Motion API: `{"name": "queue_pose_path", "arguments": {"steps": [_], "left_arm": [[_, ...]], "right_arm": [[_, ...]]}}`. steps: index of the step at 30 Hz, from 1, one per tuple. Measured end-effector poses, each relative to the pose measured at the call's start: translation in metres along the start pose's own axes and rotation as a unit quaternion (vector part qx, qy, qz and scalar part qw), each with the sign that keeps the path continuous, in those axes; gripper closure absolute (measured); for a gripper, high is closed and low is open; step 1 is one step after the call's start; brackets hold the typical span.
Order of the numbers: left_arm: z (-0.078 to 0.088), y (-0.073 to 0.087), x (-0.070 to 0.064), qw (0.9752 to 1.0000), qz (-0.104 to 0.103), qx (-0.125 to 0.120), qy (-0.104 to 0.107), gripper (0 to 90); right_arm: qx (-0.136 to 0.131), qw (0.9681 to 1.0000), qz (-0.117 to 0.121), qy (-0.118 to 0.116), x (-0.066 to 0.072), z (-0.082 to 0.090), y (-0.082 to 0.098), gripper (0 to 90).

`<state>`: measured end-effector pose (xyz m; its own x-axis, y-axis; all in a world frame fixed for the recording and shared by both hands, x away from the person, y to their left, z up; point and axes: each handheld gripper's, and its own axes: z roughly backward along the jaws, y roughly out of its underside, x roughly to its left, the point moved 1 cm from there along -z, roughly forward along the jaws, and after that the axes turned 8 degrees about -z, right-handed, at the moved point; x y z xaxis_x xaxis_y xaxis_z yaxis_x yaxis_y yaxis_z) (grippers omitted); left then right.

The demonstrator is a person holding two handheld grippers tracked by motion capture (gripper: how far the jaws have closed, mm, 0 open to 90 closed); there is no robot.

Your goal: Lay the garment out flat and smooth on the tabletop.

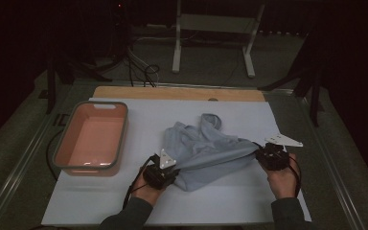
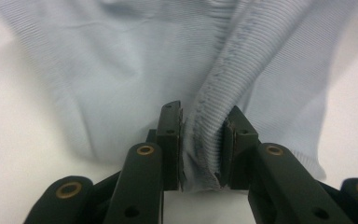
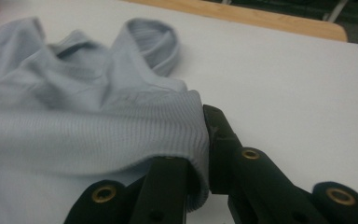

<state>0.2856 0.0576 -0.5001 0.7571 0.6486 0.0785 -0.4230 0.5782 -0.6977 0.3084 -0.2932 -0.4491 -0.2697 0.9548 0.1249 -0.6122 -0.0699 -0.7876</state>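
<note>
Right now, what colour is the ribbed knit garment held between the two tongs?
Pale blue; the ribbed knit garment shows it best in the left gripper view.

Pale blue ribbed garment (image 1: 206,146), crumpled on white table sheet, hem stretched sideways between both ends

Right gripper (image 3: 200,163) black jaws clamped on ribbed hem of pale blue knit cotton garment (image 3: 74,126), fabric bunched between the pads. Garment lies rumpled on white sheet-covered table (image 3: 284,79), one ribbed loop standing up toward the far edge. Bare light wood strip (image 3: 261,18) runs along the table's far edge.
</note>
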Motion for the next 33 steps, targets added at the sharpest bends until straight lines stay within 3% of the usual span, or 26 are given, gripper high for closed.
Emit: {"name": "queue_pose_path", "arguments": {"steps": [3,7,13,19,23,27,33], "left_arm": [[0.000,-0.002,0.008,0.9999,0.006,0.000,-0.015,73.1],[0.001,-0.006,0.024,0.9982,0.016,0.006,-0.057,73.1],[0.005,-0.007,0.039,0.9963,0.042,0.001,-0.075,66.9],[0.021,0.005,0.041,0.9968,0.060,-0.027,-0.045,57.1],[0.036,0.012,0.041,0.9954,0.074,-0.053,-0.028,53.1],[0.046,0.012,0.036,0.9957,0.068,-0.062,-0.014,52.1],[0.045,0.009,0.023,0.9959,0.054,-0.073,0.010,51.3]], "right_arm": [[0.006,1.0000,0.003,-0.004,0.003,-0.003,0.004,87.2],[0.016,0.9998,0.007,-0.012,0.007,-0.007,0.010,87.2],[0.023,0.9993,0.017,-0.025,0.013,-0.009,0.014,86.3],[0.030,0.9987,0.023,-0.034,0.015,-0.006,0.016,84.9],[0.032,0.9985,0.030,-0.034,0.016,-0.004,0.018,84.5],[0.031,0.9983,0.033,-0.035,0.018,-0.003,0.017,84.0],[0.028,0.9983,0.036,-0.036,0.020,-0.002,0.016,80.6]]}}
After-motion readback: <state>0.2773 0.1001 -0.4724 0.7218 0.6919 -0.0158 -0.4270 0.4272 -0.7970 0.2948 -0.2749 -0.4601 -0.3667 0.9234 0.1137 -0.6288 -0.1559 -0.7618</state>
